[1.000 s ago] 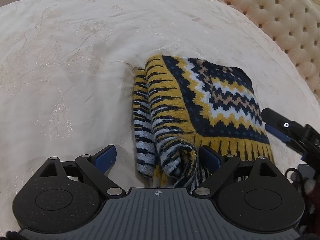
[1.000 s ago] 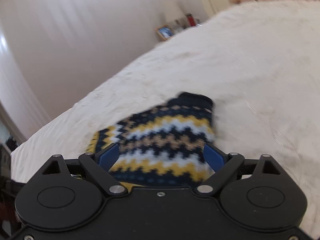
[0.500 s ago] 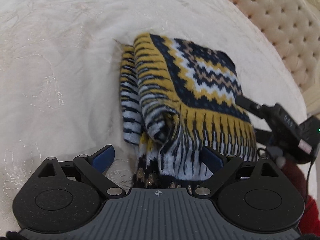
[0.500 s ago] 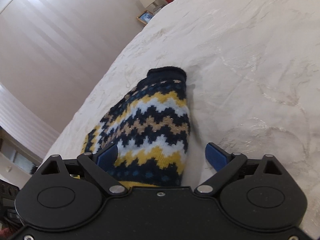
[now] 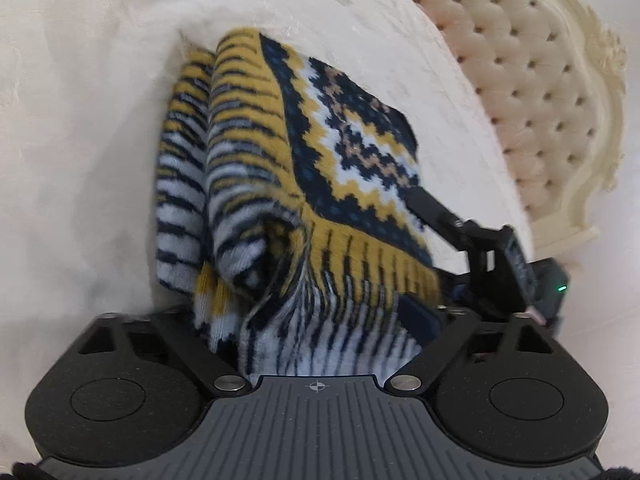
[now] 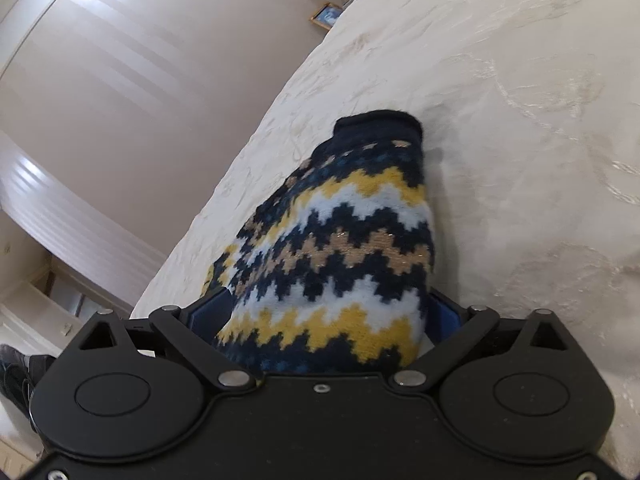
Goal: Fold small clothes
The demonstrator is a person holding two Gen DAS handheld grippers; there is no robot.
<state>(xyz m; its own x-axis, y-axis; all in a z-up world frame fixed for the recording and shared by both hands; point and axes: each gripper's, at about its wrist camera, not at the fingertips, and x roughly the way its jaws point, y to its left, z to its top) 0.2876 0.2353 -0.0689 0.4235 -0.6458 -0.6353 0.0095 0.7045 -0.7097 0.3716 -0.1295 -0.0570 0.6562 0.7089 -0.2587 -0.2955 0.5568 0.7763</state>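
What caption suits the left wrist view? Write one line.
Left gripper closing around a folded patterned sweater on a cream bedspread.

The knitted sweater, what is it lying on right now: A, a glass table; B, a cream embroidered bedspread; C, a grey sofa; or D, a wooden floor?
B: the sweater rests on the cream embroidered bedspread, with a tufted headboard behind it in the left wrist view.
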